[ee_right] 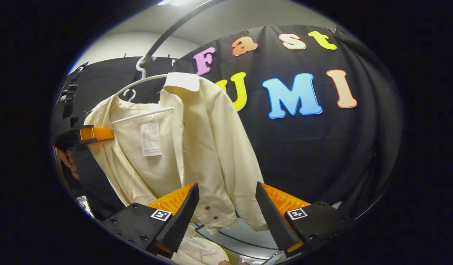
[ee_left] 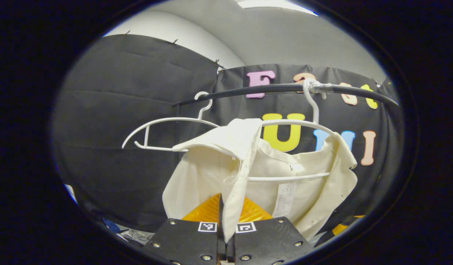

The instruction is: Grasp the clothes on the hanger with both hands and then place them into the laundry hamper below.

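Left gripper (ee_left: 226, 225) is clamped on the front edge of the cream shirt (ee_left: 208, 173), which hangs on the white hanger (ee_left: 285, 123) just ahead; right gripper (ee_right: 226, 217) gapes before its hem; unhooking and dropping into the hamper remain

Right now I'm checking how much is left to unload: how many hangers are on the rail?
2. An empty hanger hangs toward the rail's left end in the left gripper view; the other hanger, to its right, carries the cream shirt. Others may be hidden.
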Tool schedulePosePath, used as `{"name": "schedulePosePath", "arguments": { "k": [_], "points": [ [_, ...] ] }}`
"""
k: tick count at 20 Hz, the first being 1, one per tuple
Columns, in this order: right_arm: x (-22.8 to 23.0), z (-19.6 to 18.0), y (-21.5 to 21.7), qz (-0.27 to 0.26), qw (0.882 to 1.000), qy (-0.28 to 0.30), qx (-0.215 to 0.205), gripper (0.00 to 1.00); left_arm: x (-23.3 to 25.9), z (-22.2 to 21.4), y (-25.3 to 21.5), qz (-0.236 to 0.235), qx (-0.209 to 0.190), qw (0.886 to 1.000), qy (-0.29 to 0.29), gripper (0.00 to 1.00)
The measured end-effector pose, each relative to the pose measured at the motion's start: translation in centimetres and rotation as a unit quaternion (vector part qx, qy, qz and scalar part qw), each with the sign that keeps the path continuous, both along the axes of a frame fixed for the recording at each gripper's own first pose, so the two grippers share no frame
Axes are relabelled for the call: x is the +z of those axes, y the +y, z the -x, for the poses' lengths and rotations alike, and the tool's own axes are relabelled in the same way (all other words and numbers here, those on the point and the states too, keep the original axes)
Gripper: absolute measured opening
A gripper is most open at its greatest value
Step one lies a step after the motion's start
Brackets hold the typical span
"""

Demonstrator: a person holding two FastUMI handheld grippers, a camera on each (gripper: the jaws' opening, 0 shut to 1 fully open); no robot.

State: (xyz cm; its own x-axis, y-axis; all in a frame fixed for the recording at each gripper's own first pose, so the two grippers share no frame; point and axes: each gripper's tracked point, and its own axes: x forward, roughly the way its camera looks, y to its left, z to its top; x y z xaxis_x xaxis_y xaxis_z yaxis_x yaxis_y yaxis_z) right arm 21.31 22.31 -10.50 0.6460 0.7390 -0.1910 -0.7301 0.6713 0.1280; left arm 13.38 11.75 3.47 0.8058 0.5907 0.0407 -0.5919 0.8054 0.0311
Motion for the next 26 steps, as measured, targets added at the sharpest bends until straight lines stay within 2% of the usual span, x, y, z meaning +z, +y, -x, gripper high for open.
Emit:
{"name": "schedulePosePath", "arguments": {
  "k": [4,11,21,23,24,26],
  "points": [
    [2.5,2.0,3.3,-0.02,0.999,-0.017,0.018,0.98,1.5,1.5,-1.3,0.009,-0.037,0.999,-0.032,0.03],
    [5.9,-0.6,10.2,-0.038,0.998,-0.053,-0.004,0.98,2.3,3.0,-1.1,0.019,-0.054,0.998,-0.038,0.03],
    [7.3,-5.9,13.0,-0.025,0.992,-0.093,-0.081,0.98,3.5,5.1,0.3,0.014,-0.075,0.996,-0.039,0.03],
    [7.8,-6.7,13.3,-0.02,0.991,-0.106,-0.081,0.89,3.5,5.4,0.5,0.015,-0.079,0.996,-0.038,0.03],
    [8.0,-7.0,13.3,-0.015,0.99,-0.11,-0.082,0.64,3.5,5.6,0.6,0.015,-0.08,0.996,-0.037,0.03],
    [8.3,-7.8,12.6,-0.016,0.988,-0.118,-0.096,0.26,3.8,5.8,1.1,0.011,-0.082,0.996,-0.035,0.03]
  ]
}}
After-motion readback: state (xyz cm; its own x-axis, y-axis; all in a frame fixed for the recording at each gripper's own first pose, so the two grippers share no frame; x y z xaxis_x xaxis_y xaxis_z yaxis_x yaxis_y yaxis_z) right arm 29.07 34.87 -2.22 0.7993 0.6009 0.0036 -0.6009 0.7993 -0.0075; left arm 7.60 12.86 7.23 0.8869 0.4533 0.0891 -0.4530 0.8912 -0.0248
